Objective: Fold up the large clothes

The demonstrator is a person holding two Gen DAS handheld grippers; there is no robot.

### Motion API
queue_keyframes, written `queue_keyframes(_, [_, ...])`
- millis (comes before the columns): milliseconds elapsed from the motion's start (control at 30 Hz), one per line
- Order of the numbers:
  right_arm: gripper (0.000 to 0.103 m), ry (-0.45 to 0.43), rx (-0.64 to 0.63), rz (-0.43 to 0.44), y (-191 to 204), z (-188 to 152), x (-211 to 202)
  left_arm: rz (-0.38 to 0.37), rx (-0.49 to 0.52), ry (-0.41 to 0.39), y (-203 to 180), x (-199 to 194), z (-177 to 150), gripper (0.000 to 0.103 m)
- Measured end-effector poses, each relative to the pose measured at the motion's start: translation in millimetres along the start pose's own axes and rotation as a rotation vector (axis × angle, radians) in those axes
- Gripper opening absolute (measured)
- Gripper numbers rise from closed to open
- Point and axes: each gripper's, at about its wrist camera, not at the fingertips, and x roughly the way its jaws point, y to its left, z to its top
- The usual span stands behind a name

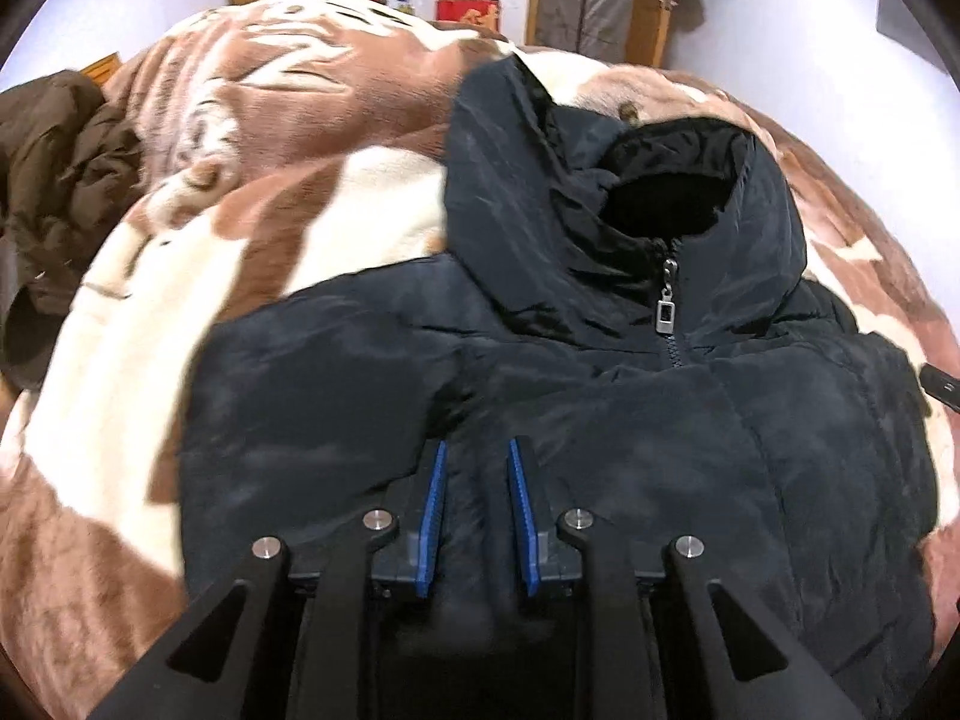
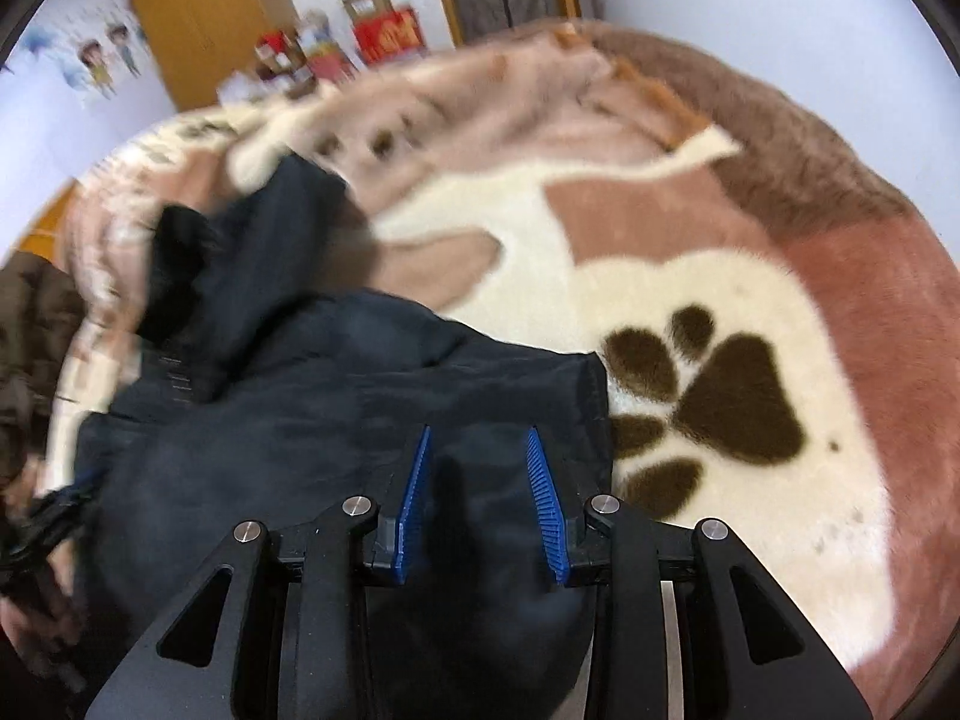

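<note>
blanket (image 1: 312, 228) in brown and cream covers the bed, the black jacket (image 1: 630, 396) lies zipped on it, and left gripper (image 1: 477, 450) and right gripper (image 2: 480, 438) each pinch jacket fabric between parted jaws.

Left gripper (image 1: 477, 450), right gripper (image 2: 480, 438): black angular linkage arms, triangular cutouts, round silver pivot screws. Fingers (image 1: 433, 516) black with ridged blue pads (image 2: 543, 510).
</note>
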Motion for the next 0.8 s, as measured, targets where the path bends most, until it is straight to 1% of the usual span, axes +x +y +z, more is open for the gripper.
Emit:
queue_keyframes(67, [0.034, -0.017, -0.011, 0.025, 4, -15, -18, -0.011, -0.049, -0.024, 11, -21, -6, 0.023])
queue_keyframes(100, [0.034, -0.011, -0.013, 0.027, 6, -23, -21, -0.026, -0.073, -0.044, 14, -31, -9, 0.023])
queue_keyframes(167, [0.034, 0.034, -0.017, 0.034, 8, -41, -13, -0.073, -0.099, -0.074, 11, -47, -17, 0.023])
queue_keyframes(200, [0.034, 0.071, -0.019, 0.031, 9, -49, -3, -0.102, -0.088, -0.080, 4, -52, -20, 0.023])
queue_keyframes(267, [0.034, 0.131, -0.019, 0.010, 10, -62, 20, -0.136, -0.016, -0.070, -17, -49, -26, 0.023])
queue_keyframes(333, [0.034, 0.145, -0.022, -0.003, 11, -68, 35, -0.139, 0.053, -0.031, -35, -33, -32, 0.023])
queue_keyframes(400, [0.034, 0.149, -0.006, 0.000, 12, -68, 41, -0.131, 0.063, 0.033, -40, -7, -38, 0.023])
queue_keyframes(467, [0.034, 0.162, -0.027, -0.002, 15, -66, 46, -0.128, 0.073, 0.029, -37, 5, -43, 0.023])
queue_keyframes(533, [0.034, 0.174, -0.057, -0.017, 20, -64, 40, -0.131, 0.060, 0.036, -35, 6, -41, 0.024])
queue_keyframes(600, [0.034, 0.157, -0.075, -0.026, 23, -58, 29, -0.116, 0.057, 0.045, -33, -5, -39, 0.024])
queue_keyframes(700, [0.034, 0.067, -0.048, 0.030, 26, -39, 5, -0.140, 0.052, -0.011, -31, -27, -29, 0.023])
queue_keyframes(733, [0.034, 0.051, -0.051, 0.030, 29, -33, 3, -0.133, 0.061, -0.028, -32, -30, -23, 0.023])
queue_keyframes(800, [0.034, 0.034, -0.065, 0.031, 37, -18, 8, -0.101, 0.069, -0.042, -32, -22, -8, 0.024])
